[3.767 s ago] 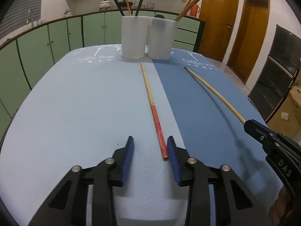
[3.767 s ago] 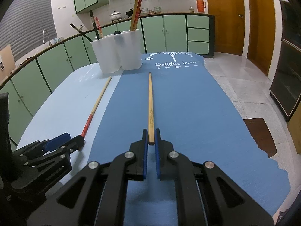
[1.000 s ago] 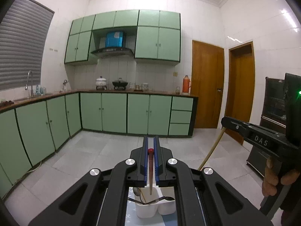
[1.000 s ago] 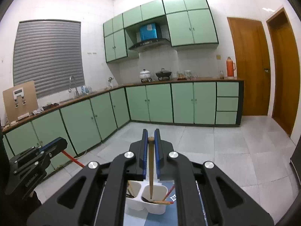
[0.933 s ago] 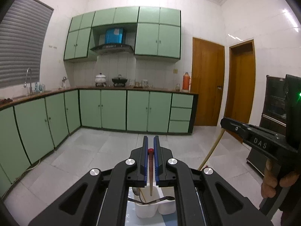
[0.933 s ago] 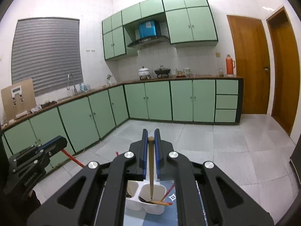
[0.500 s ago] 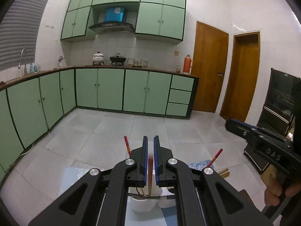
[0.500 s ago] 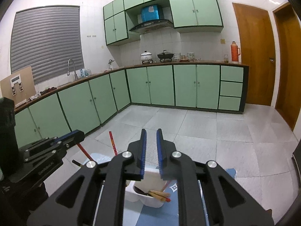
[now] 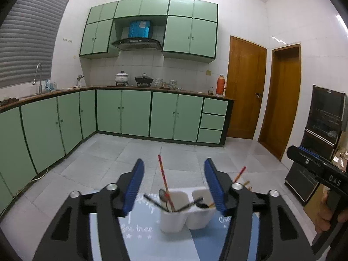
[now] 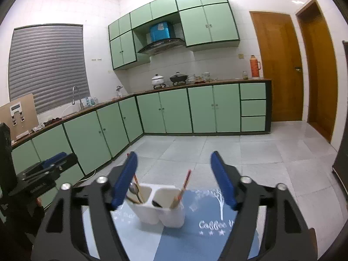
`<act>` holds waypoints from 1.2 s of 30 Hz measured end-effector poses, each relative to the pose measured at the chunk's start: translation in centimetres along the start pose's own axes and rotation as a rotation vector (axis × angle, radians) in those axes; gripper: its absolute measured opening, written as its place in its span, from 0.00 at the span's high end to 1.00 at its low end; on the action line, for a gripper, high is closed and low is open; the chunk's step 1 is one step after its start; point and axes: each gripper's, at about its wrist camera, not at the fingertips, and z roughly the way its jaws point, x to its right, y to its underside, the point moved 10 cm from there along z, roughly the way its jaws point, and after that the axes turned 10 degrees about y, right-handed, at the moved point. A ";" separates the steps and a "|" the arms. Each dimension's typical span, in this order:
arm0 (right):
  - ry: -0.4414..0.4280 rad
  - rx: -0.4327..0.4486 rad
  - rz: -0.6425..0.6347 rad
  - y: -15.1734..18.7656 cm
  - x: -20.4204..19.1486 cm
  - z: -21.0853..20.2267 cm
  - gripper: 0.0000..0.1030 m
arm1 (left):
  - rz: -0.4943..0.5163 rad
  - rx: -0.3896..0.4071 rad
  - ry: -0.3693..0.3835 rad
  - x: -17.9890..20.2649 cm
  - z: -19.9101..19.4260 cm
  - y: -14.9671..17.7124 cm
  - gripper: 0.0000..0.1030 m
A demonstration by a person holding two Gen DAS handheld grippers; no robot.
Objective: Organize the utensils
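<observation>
Two joined white utensil cups (image 9: 184, 214) stand at the far end of the blue tablecloth (image 9: 152, 245); they also show in the right wrist view (image 10: 161, 206). A red-ended chopstick (image 9: 164, 180) stands in the left cup with a spoon (image 9: 162, 195) and dark utensils. Wooden chopsticks (image 10: 182, 187) stand in the right cup. My left gripper (image 9: 173, 186) is open and empty above and in front of the cups. My right gripper (image 10: 174, 179) is open and empty above the cups; it also shows at the right edge of the left wrist view (image 9: 313, 165).
Green kitchen cabinets (image 9: 121, 113) run along the back and left walls beyond a tiled floor. Two wooden doors (image 9: 245, 87) are at the right. A dark appliance (image 9: 322, 130) stands at the far right. The cloth carries white "Coffee tree" lettering (image 10: 215, 225).
Both grippers have opened and let go of their chopsticks, which now stand in the cups. Both grippers have drawn back and tilted down a little, showing more of the table.
</observation>
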 end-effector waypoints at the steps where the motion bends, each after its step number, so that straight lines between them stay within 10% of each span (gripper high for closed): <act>1: 0.001 -0.004 0.002 0.3 0.2 -0.5 0.26 | 0.000 -0.001 -0.002 0.2 -0.4 0.1 0.37; 16: -0.017 -0.051 -0.013 5.8 0.1 -8.4 0.05 | 0.047 -0.041 -0.023 3.4 -7.4 4.0 0.08; 36: -0.087 -0.095 -0.053 8.9 -3.3 -12.3 0.05 | 0.046 -0.059 -0.011 5.6 -11.9 6.7 0.06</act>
